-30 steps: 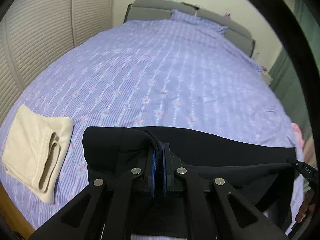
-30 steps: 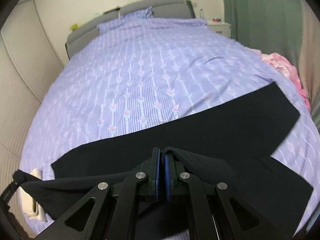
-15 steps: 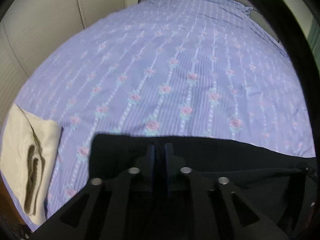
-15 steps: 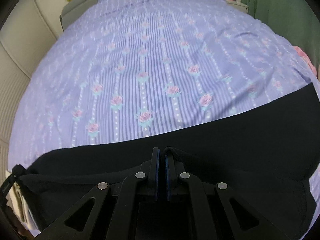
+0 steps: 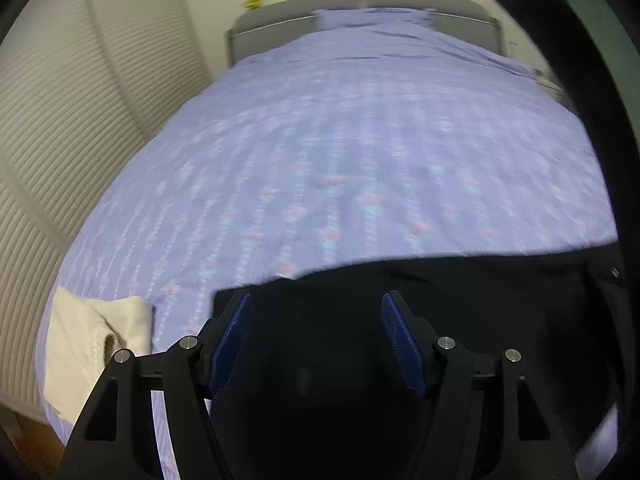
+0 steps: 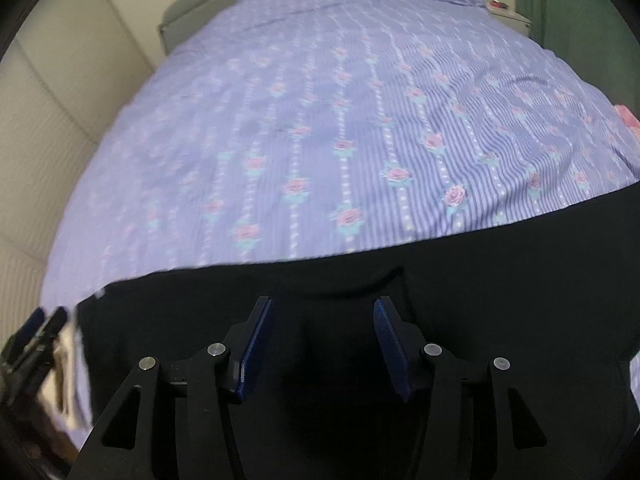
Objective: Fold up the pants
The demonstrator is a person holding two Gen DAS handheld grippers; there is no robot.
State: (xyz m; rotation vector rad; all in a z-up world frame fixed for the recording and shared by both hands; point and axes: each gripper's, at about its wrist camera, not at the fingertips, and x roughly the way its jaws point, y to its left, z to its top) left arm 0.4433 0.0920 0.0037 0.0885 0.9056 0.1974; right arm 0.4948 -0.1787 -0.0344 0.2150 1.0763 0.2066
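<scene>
The black pants (image 5: 460, 300) lie flat across the near edge of the bed, spreading under both grippers; they also fill the lower part of the right wrist view (image 6: 480, 280). My left gripper (image 5: 316, 308) is open and empty just above the cloth near its left end. My right gripper (image 6: 322, 314) is open and empty above the pants' middle. The left gripper also shows at the far left of the right wrist view (image 6: 36, 332).
The bed (image 5: 360, 140) has a purple striped floral sheet, with a grey headboard (image 5: 280, 28) at the far end. A folded cream garment (image 5: 92, 344) lies at the near left corner. A pink cloth (image 6: 628, 118) sits at the right edge. Slatted doors (image 5: 60, 120) stand left.
Both grippers were shut on the pants' folded edge and carried it forward over the lower layer. Both have now opened and let the cloth go; it lies flat.
</scene>
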